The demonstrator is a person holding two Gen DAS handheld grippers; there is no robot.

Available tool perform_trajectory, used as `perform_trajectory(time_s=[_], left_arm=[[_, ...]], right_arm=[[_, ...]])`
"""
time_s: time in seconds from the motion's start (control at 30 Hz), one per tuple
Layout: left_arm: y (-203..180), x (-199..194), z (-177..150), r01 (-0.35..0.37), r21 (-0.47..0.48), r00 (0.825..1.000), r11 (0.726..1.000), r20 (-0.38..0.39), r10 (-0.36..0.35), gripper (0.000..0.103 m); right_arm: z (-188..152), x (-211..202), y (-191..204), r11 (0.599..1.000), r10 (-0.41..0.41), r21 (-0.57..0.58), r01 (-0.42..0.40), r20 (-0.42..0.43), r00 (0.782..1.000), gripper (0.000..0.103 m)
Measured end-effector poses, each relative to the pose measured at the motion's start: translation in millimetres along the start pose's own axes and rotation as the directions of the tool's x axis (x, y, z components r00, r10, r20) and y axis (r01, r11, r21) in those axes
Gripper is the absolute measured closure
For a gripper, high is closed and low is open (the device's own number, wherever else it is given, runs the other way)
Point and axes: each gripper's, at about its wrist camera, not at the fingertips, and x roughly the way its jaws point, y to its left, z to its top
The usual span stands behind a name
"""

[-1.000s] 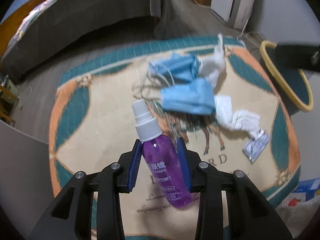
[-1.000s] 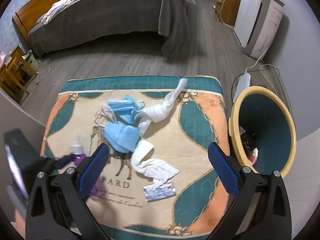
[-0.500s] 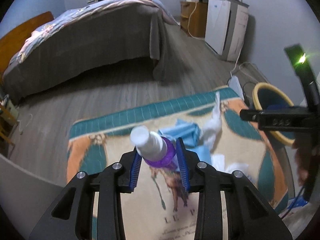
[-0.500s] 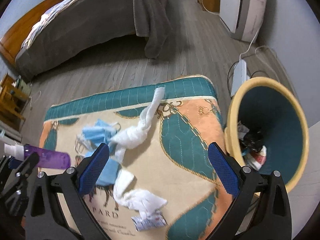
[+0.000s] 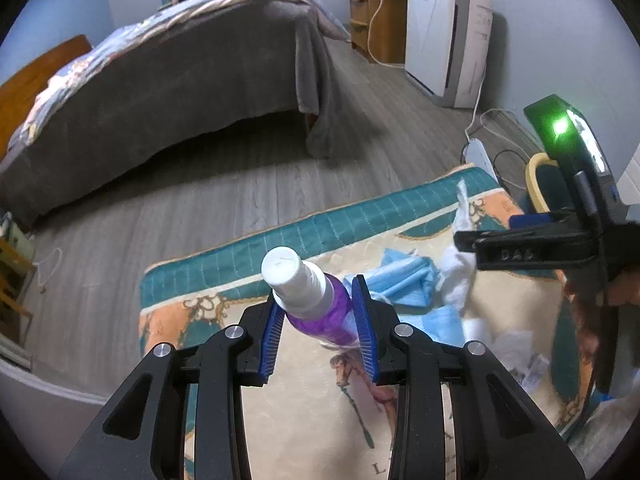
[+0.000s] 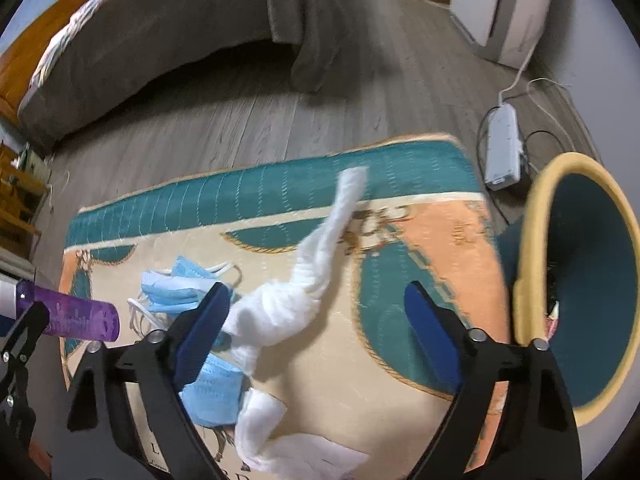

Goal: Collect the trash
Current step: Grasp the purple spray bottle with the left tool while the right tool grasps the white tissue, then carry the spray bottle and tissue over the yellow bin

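Observation:
My left gripper (image 5: pixel 318 320) is shut on a purple spray bottle (image 5: pixel 316 312) with a white cap, held in the air above the rug (image 5: pixel 248 256). The bottle also shows at the left edge of the right wrist view (image 6: pixel 72 318). My right gripper (image 6: pixel 316 320) is open and empty, low over a twisted white tissue (image 6: pixel 304 284) on the rug (image 6: pixel 420 240). Blue face masks (image 6: pixel 176 286) and more white tissue (image 6: pixel 264 428) lie beside it. The teal trash bin (image 6: pixel 592 280) with a yellow rim stands at the rug's right end.
A bed with a grey cover (image 5: pixel 180 80) stands beyond the rug across grey wood floor. A white appliance (image 5: pixel 448 40) and a power strip (image 6: pixel 502 146) with cables lie at the back right, near the bin. A wooden stand (image 6: pixel 20 188) is at the left.
My left gripper has lifted the spray bottle off the rug and tilted it up. My right gripper has come down and forward toward the twisted tissue, staying open.

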Motion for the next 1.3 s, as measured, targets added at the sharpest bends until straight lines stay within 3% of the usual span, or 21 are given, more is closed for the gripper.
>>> perform_trajectory(time_s=[0.13, 0.2, 0.23, 0.43, 0.73, 1.3], left_arm=[[7.9, 5.2, 6.0, 0.028, -0.037, 1.0, 0.999, -0.007, -0.029, 0.068], [7.6, 5.0, 8.8, 0.036, -0.042, 0.999, 0.998, -0.003, -0.036, 0.068], [6.7, 4.2, 10.2, 0.042, -0.046, 0.999, 0.998, 0.001, -0.042, 0.068], [-2.1, -8.2, 15.3, 0.047, -0.036, 0.999, 0.998, 0.024, -0.046, 0.068], [-19.8, -36.0, 11.2, 0.018, -0.024, 0.998, 1.0, 0.055, -0.017, 0.068], [-82.4, -63.0, 7.9, -0.04, 0.072, 0.996, 0.997, 0.081, 0.034, 0.068]], right_arm=[[-2.3, 19.4, 10.2, 0.999, -0.015, -0.043, 0.012, -0.065, 0.998, 0.036], [-2.7, 23.9, 12.8, 0.998, 0.0, -0.055, -0.004, -0.081, 0.997, 0.048], [-2.9, 24.0, 14.1, 0.998, 0.017, -0.055, -0.022, -0.083, 0.996, 0.063], [-0.2, 3.6, 11.4, 0.998, 0.048, -0.042, -0.05, -0.043, 0.998, 0.081], [-6.9, -48.8, -7.7, 0.996, 0.083, 0.004, -0.084, 0.068, 0.994, 0.084], [-28.8, -115.0, -48.7, 0.996, 0.087, -0.016, -0.085, 0.169, 0.982, 0.084]])
